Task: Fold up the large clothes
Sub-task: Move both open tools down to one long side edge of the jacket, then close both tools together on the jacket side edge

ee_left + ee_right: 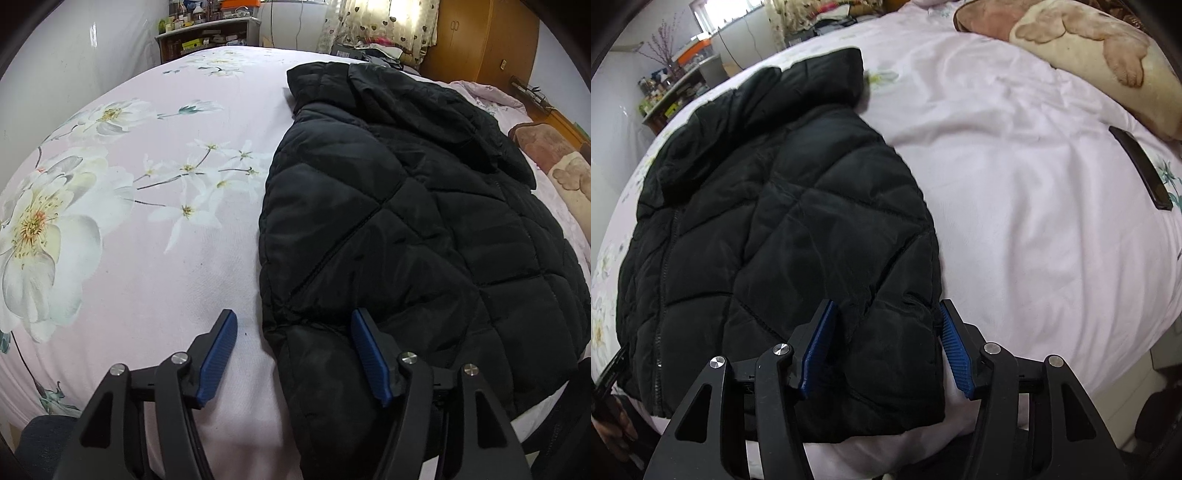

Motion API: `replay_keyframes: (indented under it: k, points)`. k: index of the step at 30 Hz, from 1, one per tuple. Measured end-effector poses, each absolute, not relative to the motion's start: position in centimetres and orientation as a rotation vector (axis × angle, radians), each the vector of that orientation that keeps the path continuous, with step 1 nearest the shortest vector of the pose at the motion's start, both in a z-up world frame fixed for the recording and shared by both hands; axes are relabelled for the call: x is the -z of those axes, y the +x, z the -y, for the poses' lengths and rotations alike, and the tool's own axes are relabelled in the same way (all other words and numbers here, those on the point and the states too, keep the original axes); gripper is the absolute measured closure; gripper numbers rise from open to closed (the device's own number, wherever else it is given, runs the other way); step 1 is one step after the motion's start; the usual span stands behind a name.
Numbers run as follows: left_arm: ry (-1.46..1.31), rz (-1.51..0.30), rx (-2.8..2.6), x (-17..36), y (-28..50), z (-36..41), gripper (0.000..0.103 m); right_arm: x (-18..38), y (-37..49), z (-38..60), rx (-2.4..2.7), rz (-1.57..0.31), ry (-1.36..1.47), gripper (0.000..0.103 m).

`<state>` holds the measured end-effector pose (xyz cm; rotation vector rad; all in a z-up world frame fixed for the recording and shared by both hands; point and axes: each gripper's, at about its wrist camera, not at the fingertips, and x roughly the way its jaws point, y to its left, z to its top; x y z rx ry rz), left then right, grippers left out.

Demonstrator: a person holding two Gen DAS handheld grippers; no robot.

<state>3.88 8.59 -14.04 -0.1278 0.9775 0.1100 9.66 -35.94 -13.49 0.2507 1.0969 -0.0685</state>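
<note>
A black quilted puffer jacket (406,221) lies flat on the pink floral bedsheet (147,258), collar toward the far side. My left gripper (294,315) hovers open over the jacket's near left corner; its right finger (369,354) is over the fabric and its left finger (221,350) over bare sheet. In the right wrist view the jacket (775,221) fills the left half. My right gripper (888,304) is open and straddles the near right corner, with the padded hem between its blue pads. The zipper runs down the jacket's left part.
A brown and cream pillow (1089,55) sits at the far right of the bed, and a dark flat object (1141,168) lies on the sheet (1034,221) near it. Beyond the bed stand a cluttered shelf (207,37) and a wooden wardrobe (480,37).
</note>
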Motion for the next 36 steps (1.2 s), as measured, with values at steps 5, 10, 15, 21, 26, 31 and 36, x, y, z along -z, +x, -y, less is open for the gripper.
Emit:
replay_keyframes:
  k: [5, 10, 15, 21, 26, 31, 36]
  points:
    - [-0.116, -0.973, -0.149, 14.7, 4.0, -7.9, 0.033, 13.7, 9.8, 35.9, 0.064, -1.112, 0.242, 0.046]
    - [-0.145, -0.988, -0.173, 15.2, 4.4, -8.1, 0.025, 14.0, 9.9, 36.1, 0.05, -1.134, 0.251, 0.046]
    - [-0.145, -1.026, -0.111, 14.6, 4.9, -7.8, 0.055, 13.7, 10.0, 35.2, 0.018, -1.142, 0.212, 0.075]
    - [-0.113, -0.99, -0.065, 11.4, 3.8, -7.1, 0.085, 10.4, 8.6, 34.3, -0.028, -1.074, 0.168, 0.09]
    - [-0.166, -0.897, -0.012, 7.2, 1.1, -8.9, 0.087, 7.4, 6.0, 34.1, -0.085, -1.027, 0.174, 0.091]
    - [-0.196, -0.83, 0.042, 4.1, -1.7, -10.3, 0.088, 6.4, 3.2, 35.3, -0.114, -1.021, 0.251, 0.092]
    - [-0.241, -0.817, 0.072, 3.4, -2.7, -11.7, 0.088, 5.5, 2.0, 36.6, -0.129, -1.001, 0.332, 0.092]
